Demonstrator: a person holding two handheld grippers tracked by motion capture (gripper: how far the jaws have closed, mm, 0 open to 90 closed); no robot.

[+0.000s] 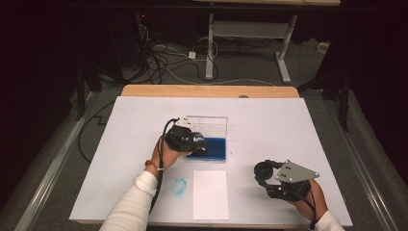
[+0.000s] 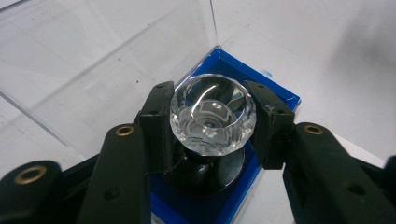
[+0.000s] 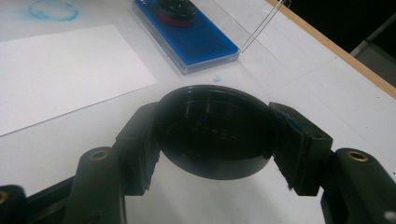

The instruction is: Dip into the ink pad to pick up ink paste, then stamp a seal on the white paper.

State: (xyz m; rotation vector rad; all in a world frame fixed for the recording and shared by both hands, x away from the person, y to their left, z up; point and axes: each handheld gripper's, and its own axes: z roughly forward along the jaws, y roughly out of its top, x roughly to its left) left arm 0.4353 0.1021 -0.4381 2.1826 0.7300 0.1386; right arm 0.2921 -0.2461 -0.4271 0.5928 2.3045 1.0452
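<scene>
A stamp with a faceted clear knob (image 2: 212, 114) and a black round base stands on the blue ink pad (image 2: 275, 99) of an open clear case. My left gripper (image 2: 212, 122) is shut on the knob, one pad on each side of it. From above, the left gripper (image 1: 198, 143) reaches over the ink pad (image 1: 215, 150) from the left. My right gripper (image 3: 217, 140) is shut on a black round cap (image 3: 217, 133), held just above the table. It sits at the front right (image 1: 263, 171), well apart from the pad. The stamp (image 3: 176, 10) shows far off on the pad.
The case's clear lid (image 1: 207, 124) stands upright behind the pad. A white sheet of paper (image 1: 210, 194) lies near the front edge, with a blue ink smudge (image 1: 179, 186) on the white table cover to its left. Cables and desk legs lie beyond the table's far edge.
</scene>
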